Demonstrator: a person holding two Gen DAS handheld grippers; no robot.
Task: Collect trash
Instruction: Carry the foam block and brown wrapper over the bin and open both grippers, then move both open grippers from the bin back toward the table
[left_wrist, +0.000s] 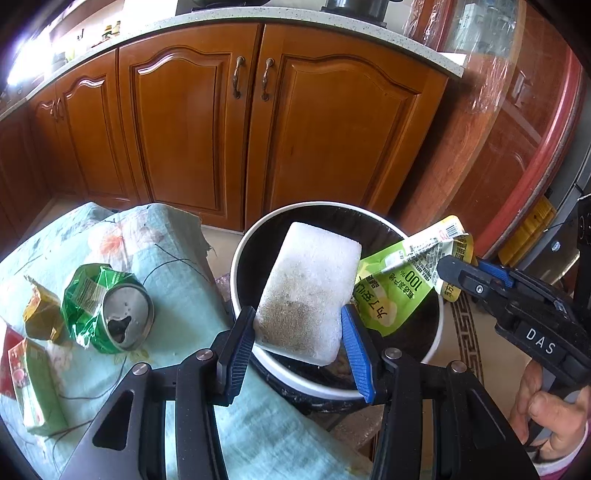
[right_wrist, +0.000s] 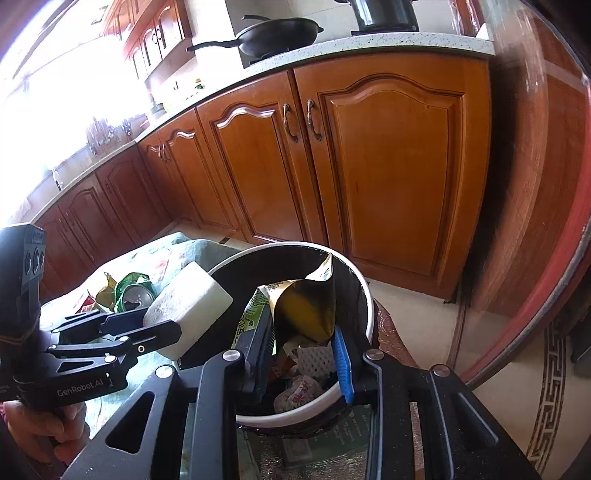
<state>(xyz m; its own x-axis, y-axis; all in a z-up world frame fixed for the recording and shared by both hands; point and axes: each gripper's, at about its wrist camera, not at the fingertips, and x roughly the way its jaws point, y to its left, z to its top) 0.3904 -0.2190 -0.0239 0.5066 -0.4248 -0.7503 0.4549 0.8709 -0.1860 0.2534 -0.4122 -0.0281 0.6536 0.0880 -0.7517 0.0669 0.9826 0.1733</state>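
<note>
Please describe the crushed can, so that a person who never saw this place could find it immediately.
Look at the low surface covered by a pale green floral cloth, left of the white-rimmed trash bin. The crushed green can lies there on its side, its silver top with the open mouth facing the camera. Its neighbours, a crumpled yellow wrapper and a flat green carton, are not metal.

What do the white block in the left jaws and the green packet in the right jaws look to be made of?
White block: probably foam or sponge; matte, grainy, porous face with a grey-brown soiled patch and rounded corners. Green packet: thin printed plastic film, glossy and creased; the right wrist view shows a shiny gold-dark inner side, so it is likely foil-lined. Both hang over the white-rimmed bin.
</note>
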